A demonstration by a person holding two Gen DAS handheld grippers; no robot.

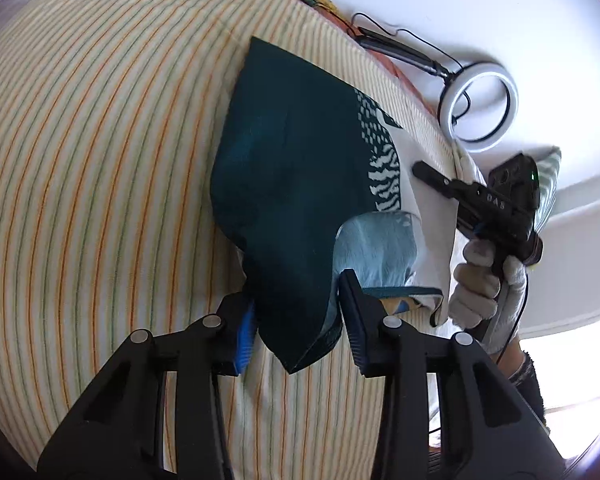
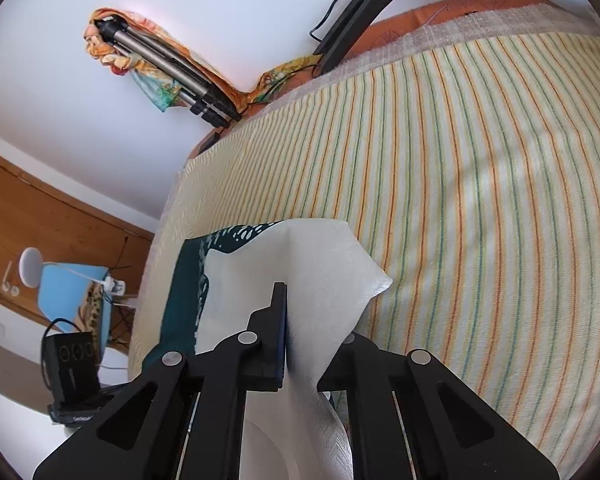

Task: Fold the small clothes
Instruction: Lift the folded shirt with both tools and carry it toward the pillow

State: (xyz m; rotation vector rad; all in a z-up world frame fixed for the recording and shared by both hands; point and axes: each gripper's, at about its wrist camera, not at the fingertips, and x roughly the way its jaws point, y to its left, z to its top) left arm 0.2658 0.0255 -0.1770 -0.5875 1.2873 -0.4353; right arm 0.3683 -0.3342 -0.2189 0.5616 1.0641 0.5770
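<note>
A small garment, dark teal with a white part and a black-and-white pattern (image 1: 292,184), lies on the striped bed cover (image 1: 100,160). My left gripper (image 1: 296,320) has its jaws apart with the teal corner hanging loosely between them. My right gripper (image 2: 300,320) is shut on the white part of the garment (image 2: 300,264), and its right finger is hidden by the cloth. It also shows in the left wrist view (image 1: 424,170), held by a gloved hand (image 1: 484,284) at the garment's white edge.
A ring light (image 1: 480,108) on a black arm (image 1: 404,52) stands at the bed's far edge by the white wall. A tripod wrapped in orange cloth (image 2: 168,68) leans at the wall. A blue chair (image 2: 76,300) and a black device (image 2: 72,364) stand beside the bed.
</note>
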